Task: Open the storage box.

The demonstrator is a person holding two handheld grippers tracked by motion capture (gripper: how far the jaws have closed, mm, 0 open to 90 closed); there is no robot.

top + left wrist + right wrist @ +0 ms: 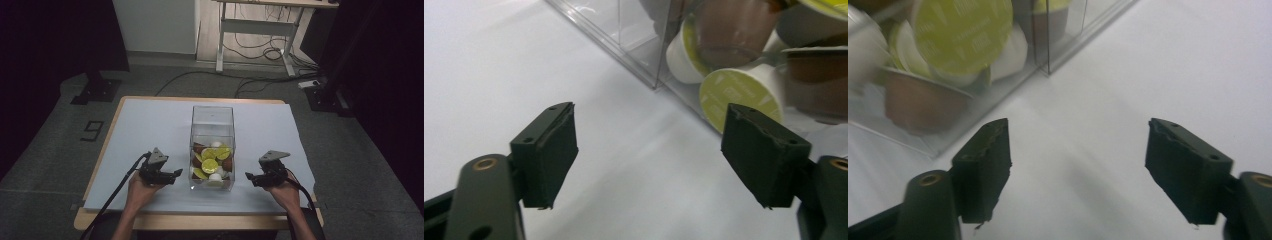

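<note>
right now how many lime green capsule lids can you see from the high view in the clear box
4, maybe more hidden underneath. In the clear box: one lid at the back right, one at the back left, one in the middle, and one at the front left.

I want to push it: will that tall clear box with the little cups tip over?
Probably not easily: the clear box is tall, but its cups sit low, weighing the bottom. Its smooth walls look slippery, so it would likely slide on the white table cover.
</note>
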